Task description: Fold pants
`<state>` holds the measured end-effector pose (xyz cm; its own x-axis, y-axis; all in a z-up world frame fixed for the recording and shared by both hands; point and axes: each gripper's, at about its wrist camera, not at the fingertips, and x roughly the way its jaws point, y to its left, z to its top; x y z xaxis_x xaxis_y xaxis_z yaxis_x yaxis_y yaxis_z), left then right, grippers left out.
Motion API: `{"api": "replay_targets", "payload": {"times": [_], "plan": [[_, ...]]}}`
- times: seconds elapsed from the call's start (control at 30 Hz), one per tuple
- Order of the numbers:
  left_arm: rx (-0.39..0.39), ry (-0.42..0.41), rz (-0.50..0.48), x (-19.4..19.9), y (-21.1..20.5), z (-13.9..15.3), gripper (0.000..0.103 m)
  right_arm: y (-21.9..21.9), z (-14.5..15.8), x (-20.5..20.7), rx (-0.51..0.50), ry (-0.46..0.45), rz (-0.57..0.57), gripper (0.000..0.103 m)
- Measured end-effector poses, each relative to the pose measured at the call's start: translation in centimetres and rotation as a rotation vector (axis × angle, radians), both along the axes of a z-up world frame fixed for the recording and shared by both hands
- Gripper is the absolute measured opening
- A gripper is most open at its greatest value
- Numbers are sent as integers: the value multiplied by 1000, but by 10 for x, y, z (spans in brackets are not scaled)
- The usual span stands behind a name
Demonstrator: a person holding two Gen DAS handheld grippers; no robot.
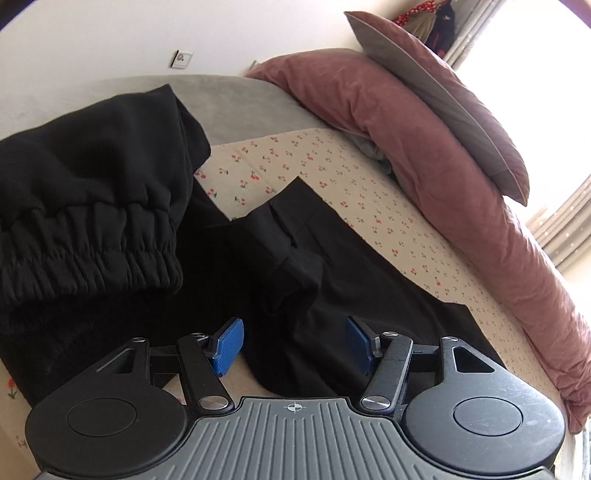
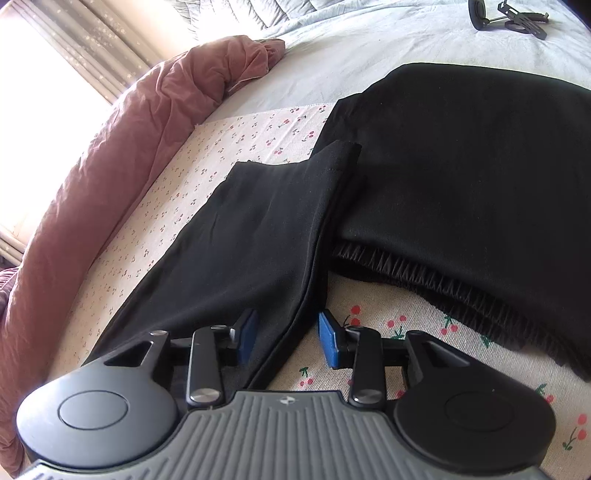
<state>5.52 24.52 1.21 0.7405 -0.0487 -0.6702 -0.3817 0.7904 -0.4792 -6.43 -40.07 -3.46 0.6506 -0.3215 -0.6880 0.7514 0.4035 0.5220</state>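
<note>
Black dress pants [image 1: 332, 280] lie flat on the cherry-print sheet [image 1: 295, 162], waistband end near the left gripper. My left gripper [image 1: 293, 345] is open, its blue pads either side of the pants' near edge. In the right wrist view the pants' leg [image 2: 255, 236] runs away from the camera. My right gripper [image 2: 286, 343] is open, straddling the leg's right edge, low over the sheet [image 2: 406, 332].
A folded pile of black sweatpants with an elastic waistband [image 1: 92, 206] lies beside the pants, also in the right wrist view [image 2: 480, 184]. A pink duvet [image 1: 424, 155] and pillow [image 1: 436, 92] line the far side. A black stand [image 2: 506, 18] lies on the grey bedding.
</note>
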Motion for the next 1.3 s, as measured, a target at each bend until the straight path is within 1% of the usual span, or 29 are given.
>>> {"api": "replay_targets", "payload": {"times": [0.07,0.1,0.13,0.23,0.27,0.3,0.37,0.4,0.43,0.47,0.5,0.53,0.57,0.6,0.63,0.73,0.77,0.8,0.83,0.87,0.93,1.0,1.07,1.17,1.23,1.3], "plan": [[11,30,-1,10,-6,-7,64,3,0,-3,-4,0,5,32],[24,54,17,13,-9,-10,68,5,-1,-6,-3,-4,6,32],[34,79,36,14,-11,-15,70,5,-1,-9,1,-10,5,32],[31,154,83,19,-9,-27,71,3,-2,-19,22,-30,1,32],[30,165,97,21,-7,-30,74,3,-3,-22,25,-33,0,32],[34,175,109,24,-6,-33,79,3,-2,-25,27,-35,-1,32],[51,184,140,34,-5,-39,80,3,-1,-28,32,-43,-3,32],[52,182,148,40,-6,-42,82,3,0,-29,30,-46,-7,35],[57,163,152,44,-8,-42,82,4,1,-27,19,-46,-5,38],[68,132,141,49,-9,-42,78,5,1,-25,12,-42,5,41],[75,112,131,51,-11,-43,54,4,0,-23,12,-38,13,42],[80,97,137,51,-12,-43,45,3,-2,-22,20,-50,10,42],[77,85,137,50,-13,-43,39,-1,-5,-22,38,-63,10,42],[73,77,133,50,-13,-44,37,-5,-8,-22,55,-78,2,42],[66,71,131,50,-11,-45,36,-10,-10,-21,72,-99,-10,42],[-1,40,151,52,0,-47,33,-24,-14,-11,100,-143,-23,41],[-2,30,149,52,1,-48,26,-28,-17,-2,105,-143,-5,35],[-5,17,148,51,1,-47,20,-31,-19,4,105,-139,4,13],[-9,3,150,48,2,-45,13,-32,-21,11,107,-124,7,0],[-17,-17,155,47,3,-41,11,-32,-23,16,112,-119,11,0],[-28,-70,159,41,6,-28,11,-32,-19,11,107,-178,-13,0],[-53,-106,161,37,11,-14,10,-28,2,5,57,-253,-9,0],[-68,-132,157,37,16,3,10,-22,24,3,10,-305,11,0],[-110,-152,155,44,23,26,10,-20,55,7,-40,-353,32,0],[-106,-166,145,56,21,43,10,-24,75,19,-52,-383,67,0],[-124,-169,145,71,19,58,10,-31,88,39,-66,-375,101,0]]}}
